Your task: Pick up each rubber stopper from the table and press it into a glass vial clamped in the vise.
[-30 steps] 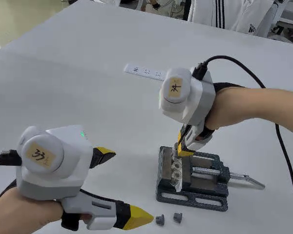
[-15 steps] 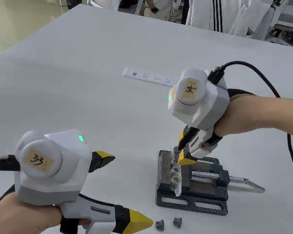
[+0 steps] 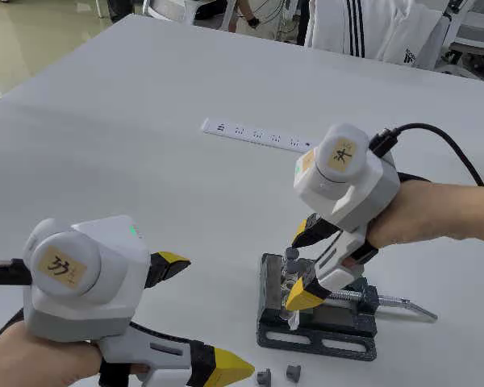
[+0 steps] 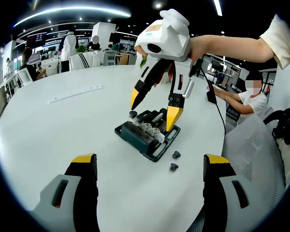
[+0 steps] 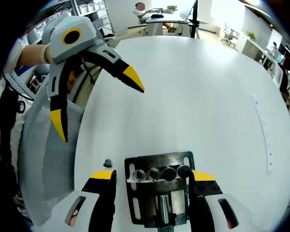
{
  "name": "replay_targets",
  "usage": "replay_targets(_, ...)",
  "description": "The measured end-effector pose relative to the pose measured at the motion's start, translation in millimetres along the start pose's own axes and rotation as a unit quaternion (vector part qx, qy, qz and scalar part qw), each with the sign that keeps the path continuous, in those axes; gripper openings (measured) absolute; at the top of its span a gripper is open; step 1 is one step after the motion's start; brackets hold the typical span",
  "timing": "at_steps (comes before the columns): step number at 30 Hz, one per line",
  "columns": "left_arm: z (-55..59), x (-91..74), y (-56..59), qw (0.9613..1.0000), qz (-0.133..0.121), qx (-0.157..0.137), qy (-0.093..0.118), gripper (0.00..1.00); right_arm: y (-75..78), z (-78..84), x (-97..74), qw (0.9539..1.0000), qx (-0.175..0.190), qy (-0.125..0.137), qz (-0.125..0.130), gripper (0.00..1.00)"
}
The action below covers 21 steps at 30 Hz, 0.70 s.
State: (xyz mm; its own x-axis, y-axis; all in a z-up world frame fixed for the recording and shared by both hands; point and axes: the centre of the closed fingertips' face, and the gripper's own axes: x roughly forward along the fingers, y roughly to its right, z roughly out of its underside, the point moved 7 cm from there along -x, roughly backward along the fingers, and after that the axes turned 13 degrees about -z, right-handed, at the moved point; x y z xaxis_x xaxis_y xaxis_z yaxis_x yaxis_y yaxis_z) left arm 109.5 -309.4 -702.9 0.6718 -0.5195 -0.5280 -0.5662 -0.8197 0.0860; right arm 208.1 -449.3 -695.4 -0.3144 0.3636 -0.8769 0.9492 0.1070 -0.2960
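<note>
White worktop (image 3: 105, 121) stretches wide and mostly bare, with a vise (image 3: 323, 334) as its one fixture. The left hand-held gripper (image 3: 210, 316) hovers well to the left of the vise, jaws spread and holding nothing. The right hand-held gripper (image 3: 298, 268) hangs directly over the vise, jaws also spread and empty, one to each side of the vial row.

Glass vials (image 5: 145, 174) stand clamped in the vise. A rubber stopper (image 3: 292, 254) sits in the one at the far end, and the vial next to it looks dark-topped too. Two loose stoppers (image 3: 264, 376) lie on the worktop just off the vise's near edge.

One insertion seems complete, with open vials left. The next move calls for dropping to a loose stopper, pinching it upright, and pressing it squarely into an open vial mouth.
</note>
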Motion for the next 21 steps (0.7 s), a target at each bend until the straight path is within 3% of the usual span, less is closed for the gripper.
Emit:
replay_targets(7,-3.0,-0.1,2.3,1.0000,0.000,0.001,0.001,0.90,-3.8,2.0,3.0,0.9996,0.010,0.026,-0.007,0.74)
replay_targets(9,-3.0,-0.3,2.5,1.0000,0.000,0.002,0.000,0.90,4.9,2.9,-1.2,0.9997,-0.011,0.009,0.019,0.61)
replay_targets(11,-2.7,-0.4,2.3,1.0000,0.000,0.001,0.001,0.90,4.9,0.3,-3.3,0.9997,-0.010,0.018,0.011,0.47)
replay_targets(12,-2.4,-0.3,2.3,1.0000,0.000,0.001,0.000,0.90,6.4,-1.2,-3.6,0.9996,0.000,0.026,0.009,0.45)
replay_targets(15,-1.8,-0.5,2.0,1.0000,0.000,-0.001,0.000,0.90,11.6,-3.0,-7.6,0.9998,-0.008,0.018,0.010,0.32)
replay_targets(21,-0.2,-0.5,0.0,1.0000,-0.002,-0.004,-0.001,0.90,19.0,-0.8,-7.8,1.0000,-0.004,0.005,0.001,0.16)
